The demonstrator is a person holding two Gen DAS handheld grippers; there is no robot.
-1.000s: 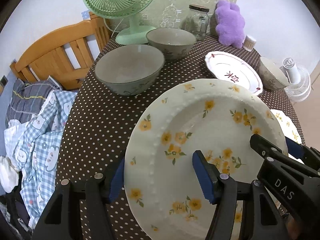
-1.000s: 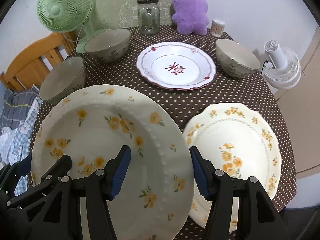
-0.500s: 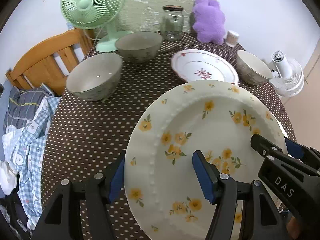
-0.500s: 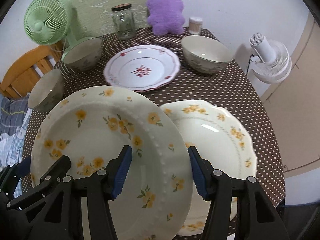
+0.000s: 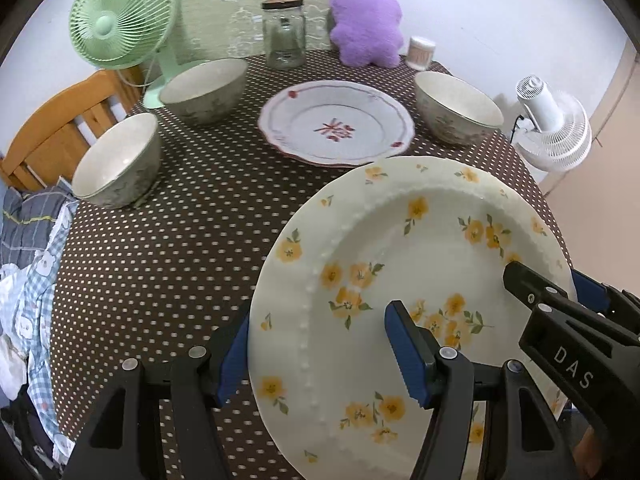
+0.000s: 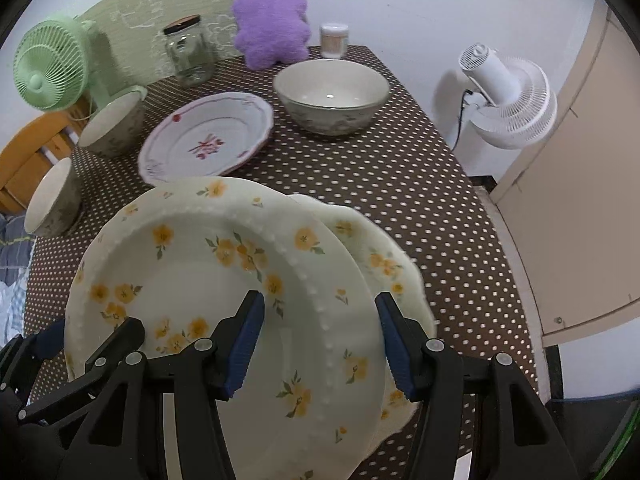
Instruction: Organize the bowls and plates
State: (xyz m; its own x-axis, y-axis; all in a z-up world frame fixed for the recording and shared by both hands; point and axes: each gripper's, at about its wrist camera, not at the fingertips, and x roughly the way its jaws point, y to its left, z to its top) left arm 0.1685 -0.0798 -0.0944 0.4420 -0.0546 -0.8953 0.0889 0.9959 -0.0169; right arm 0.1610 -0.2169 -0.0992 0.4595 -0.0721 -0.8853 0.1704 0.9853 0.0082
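Observation:
Both grippers hold one cream plate with yellow flowers [image 5: 404,280] [image 6: 224,292] above the table. My left gripper [image 5: 320,356] is shut on its left rim, my right gripper [image 6: 320,344] on its right rim. It hangs over a second yellow-flower plate [image 6: 384,256] lying on the table, mostly hidden under it. A white plate with red marks [image 5: 336,128] [image 6: 208,140] lies mid-table. Three grey-green bowls stand around it: one left [image 5: 116,160], one back left [image 5: 204,88], one right [image 5: 456,108] [image 6: 332,92].
The table has a brown dotted cloth [image 5: 180,240]. A green fan [image 5: 124,24], a glass jar [image 5: 284,32], a purple plush [image 5: 364,20] and a small tub [image 5: 420,52] stand at the back. A white fan [image 6: 508,96] is off the right edge, a wooden chair [image 5: 52,132] at left.
Both grippers have carried the held plate to the right, until it covers most of the second flowered plate. The grips have not changed.

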